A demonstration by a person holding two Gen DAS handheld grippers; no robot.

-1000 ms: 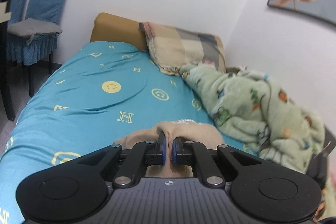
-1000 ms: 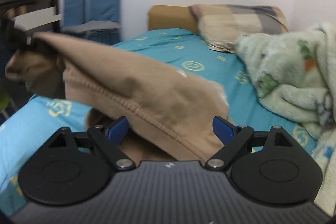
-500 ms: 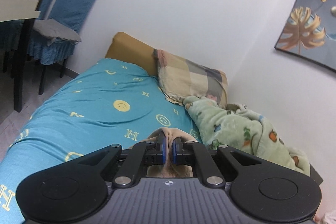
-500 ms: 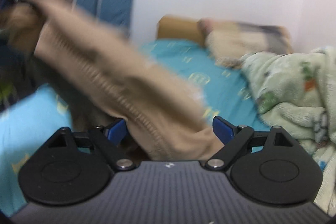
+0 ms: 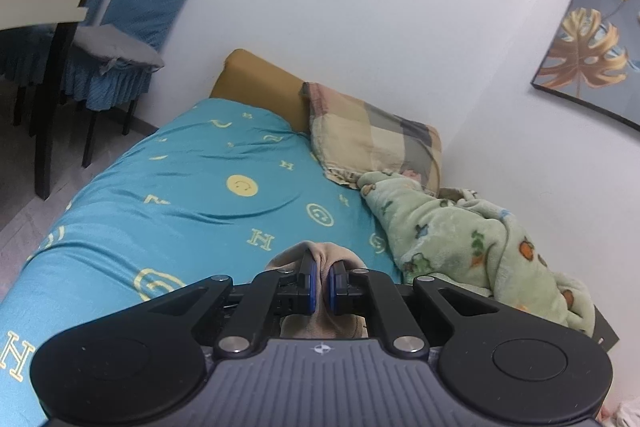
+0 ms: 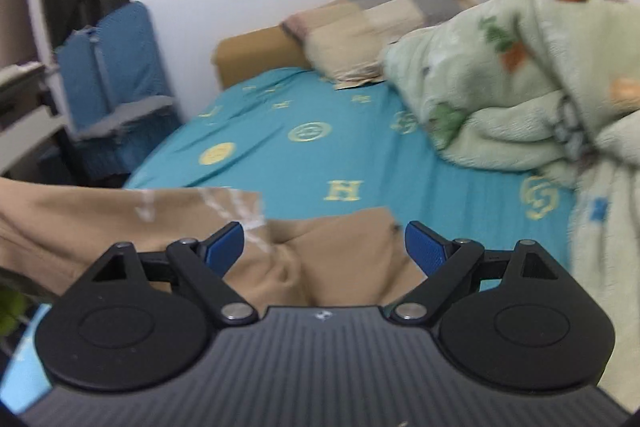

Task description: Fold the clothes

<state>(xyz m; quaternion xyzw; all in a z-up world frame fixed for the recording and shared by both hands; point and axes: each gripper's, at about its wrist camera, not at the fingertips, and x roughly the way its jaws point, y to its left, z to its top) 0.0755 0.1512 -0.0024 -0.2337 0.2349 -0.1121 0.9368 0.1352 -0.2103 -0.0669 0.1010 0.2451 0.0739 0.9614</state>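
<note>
A tan garment (image 5: pixel 320 259) is pinched between the blue pads of my left gripper (image 5: pixel 322 283), which is shut on it and holds it up above the teal bedsheet (image 5: pixel 192 195). In the right wrist view the same tan garment (image 6: pixel 320 251) hangs stretched from the left edge across the lower middle, with a white print on it. My right gripper (image 6: pixel 324 245) is open, its fingers wide apart just in front of the cloth, holding nothing.
A plaid pillow (image 5: pixel 376 143) and a green fleece blanket (image 5: pixel 472 239) lie along the wall side of the bed. Blue-covered chairs (image 5: pixel 132 27) and a dark table stand off the bed's left side. A framed picture (image 5: pixel 592 43) hangs on the right wall.
My left gripper has lifted and tilted upward with the garment. In the right wrist view the cloth has dropped from a high diagonal drape to a low band, and the view has swung toward the blanket.
</note>
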